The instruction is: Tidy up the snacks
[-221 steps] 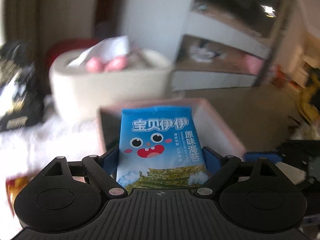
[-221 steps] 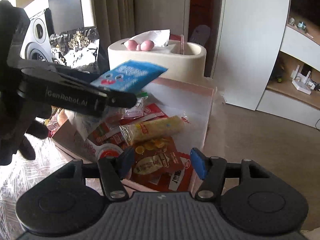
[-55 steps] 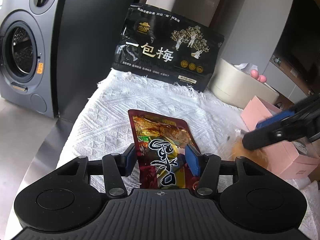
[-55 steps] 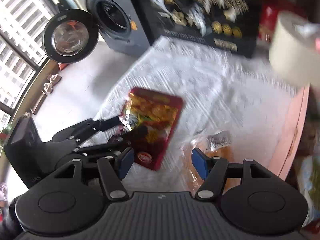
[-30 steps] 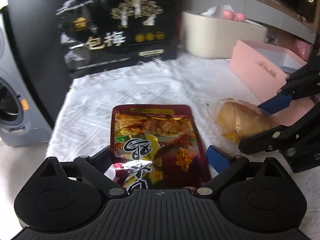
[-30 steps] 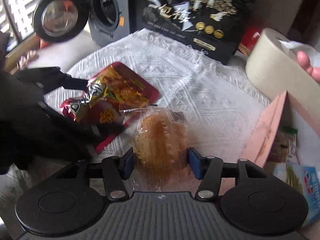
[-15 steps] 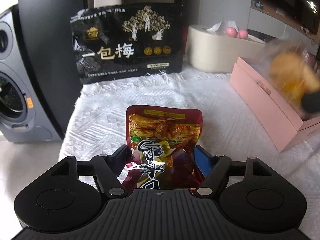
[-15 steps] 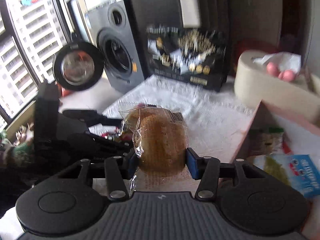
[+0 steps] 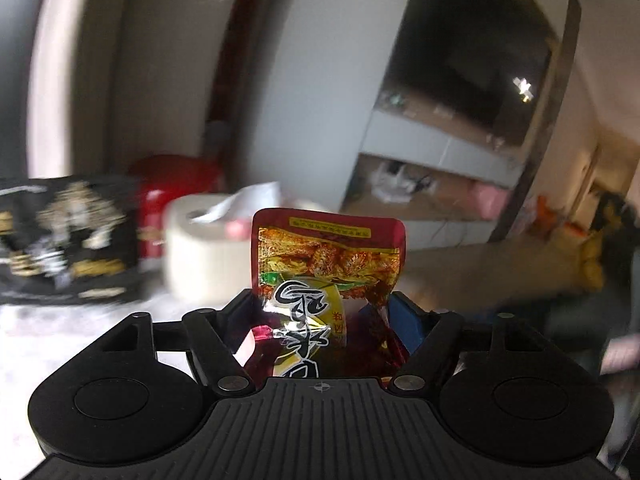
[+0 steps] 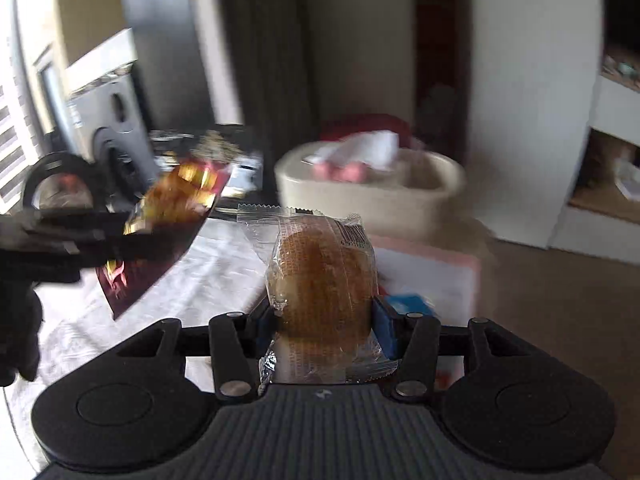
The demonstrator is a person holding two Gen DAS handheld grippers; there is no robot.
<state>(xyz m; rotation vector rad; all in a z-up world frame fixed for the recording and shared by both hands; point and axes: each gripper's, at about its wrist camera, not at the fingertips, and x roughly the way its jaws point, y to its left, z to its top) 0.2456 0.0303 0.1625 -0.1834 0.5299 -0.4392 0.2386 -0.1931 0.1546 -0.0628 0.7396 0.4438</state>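
Foil on the red snack pouch (image 9: 326, 280) is buckled where the left gripper (image 9: 328, 316) pinches its lower part; the jaws have just eased a little wider, yet the pouch is still caught between them and stands up clear of the white cloth (image 10: 208, 276). It looks light, slick and floppy, so a hold low across the flat body suits it better than a corner. Further right, the right gripper (image 10: 324, 320) squeezes the wrapped bun (image 10: 324, 284) by its sides, lifted before the pink box (image 10: 440, 268). The bun seems soft and crushable inside a slippery film; gentle pressure at its widest middle should do.
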